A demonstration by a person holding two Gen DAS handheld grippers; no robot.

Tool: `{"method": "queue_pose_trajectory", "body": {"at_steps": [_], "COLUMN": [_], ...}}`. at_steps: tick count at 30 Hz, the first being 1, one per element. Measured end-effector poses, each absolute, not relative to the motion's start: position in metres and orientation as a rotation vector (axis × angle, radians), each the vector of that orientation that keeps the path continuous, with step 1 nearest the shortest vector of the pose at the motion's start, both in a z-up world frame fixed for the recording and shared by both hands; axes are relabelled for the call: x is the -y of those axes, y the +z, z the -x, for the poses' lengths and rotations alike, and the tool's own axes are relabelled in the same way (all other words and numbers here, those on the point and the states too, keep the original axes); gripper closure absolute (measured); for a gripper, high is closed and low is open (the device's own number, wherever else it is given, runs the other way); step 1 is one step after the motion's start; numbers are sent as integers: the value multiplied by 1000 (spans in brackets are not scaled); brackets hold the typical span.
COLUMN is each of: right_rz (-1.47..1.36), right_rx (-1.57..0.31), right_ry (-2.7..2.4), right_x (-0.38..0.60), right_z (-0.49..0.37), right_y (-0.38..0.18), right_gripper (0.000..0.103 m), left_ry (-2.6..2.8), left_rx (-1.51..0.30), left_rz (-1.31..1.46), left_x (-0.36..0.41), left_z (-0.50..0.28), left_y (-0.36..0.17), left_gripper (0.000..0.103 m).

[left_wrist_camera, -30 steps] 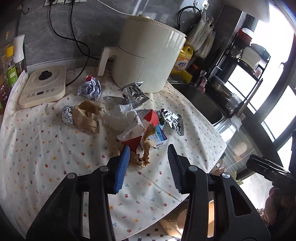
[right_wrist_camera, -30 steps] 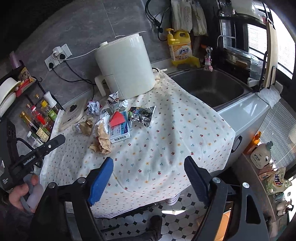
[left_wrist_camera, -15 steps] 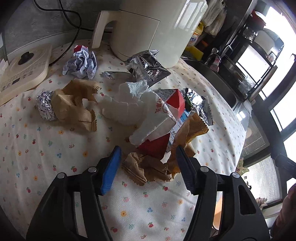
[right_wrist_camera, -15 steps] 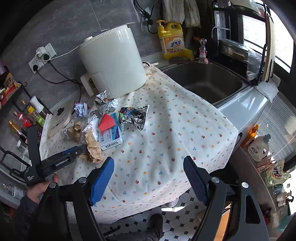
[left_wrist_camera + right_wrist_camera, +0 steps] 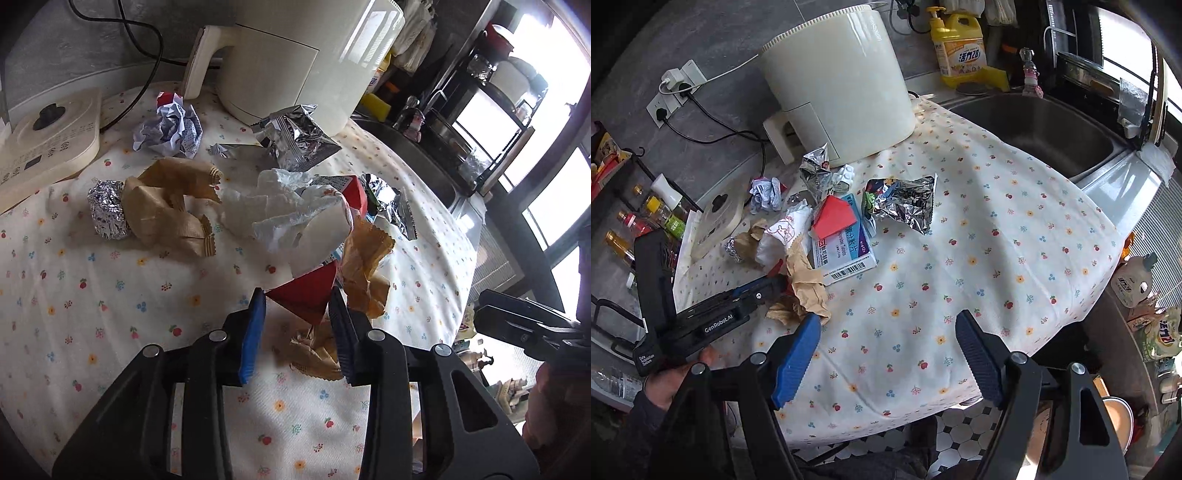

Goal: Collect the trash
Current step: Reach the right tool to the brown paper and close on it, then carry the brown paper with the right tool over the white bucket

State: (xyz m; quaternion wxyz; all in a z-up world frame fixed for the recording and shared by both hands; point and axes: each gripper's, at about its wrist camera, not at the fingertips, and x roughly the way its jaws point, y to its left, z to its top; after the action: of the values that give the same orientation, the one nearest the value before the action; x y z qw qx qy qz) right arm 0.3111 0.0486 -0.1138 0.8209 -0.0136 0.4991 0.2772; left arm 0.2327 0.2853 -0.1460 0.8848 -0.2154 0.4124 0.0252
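**Operator:** Two tools in view. My left tool (image 5: 297,314) is down at the trash pile on the counter (image 5: 110,295), its blue pads narrowed on either side of the red carton corner (image 5: 304,295). Both pads look to touch it, but I cannot tell if the grip is firm.

**Observer:** Where does the carton sit in the pile?

**Operator:** At the near edge, with white crumpled plastic (image 5: 291,218) draped over its top and torn brown paper (image 5: 364,266) just to its right. More brown paper (image 5: 170,210) lies further left, touching a foil ball (image 5: 107,208).

**Observer:** And your right tool?

**Operator:** My right tool (image 5: 886,354) hangs wide apart, holding nothing, above the counter's front edge, well apart from the pile. From its camera I see a blue-and-white box (image 5: 846,254) under the red carton (image 5: 833,219), a silver foil wrapper (image 5: 905,206) just to the right, and the cream appliance (image 5: 838,81) behind.
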Motion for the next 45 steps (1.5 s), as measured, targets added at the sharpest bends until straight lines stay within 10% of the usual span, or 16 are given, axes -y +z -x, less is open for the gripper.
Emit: {"method": "queue_pose_trajectory", "body": {"at_steps": [12, 23, 45], "right_rz": [163, 185, -19], "right_rx": [-1134, -1178, -1174], "right_ry": [740, 729, 491], "right_x": [-135, -153, -2], "right_z": [-309, -310, -316], "right_y": [-147, -173, -149], "right_gripper": [34, 80, 83], "left_ry": [201, 208, -192], "left_rx": [-806, -758, -773], "left_rz": [531, 555, 367], "left_x": [-332, -336, -211], "left_z": [-161, -146, -247], "left_y": [-142, -136, -102], "left_gripper": [68, 68, 68]}}
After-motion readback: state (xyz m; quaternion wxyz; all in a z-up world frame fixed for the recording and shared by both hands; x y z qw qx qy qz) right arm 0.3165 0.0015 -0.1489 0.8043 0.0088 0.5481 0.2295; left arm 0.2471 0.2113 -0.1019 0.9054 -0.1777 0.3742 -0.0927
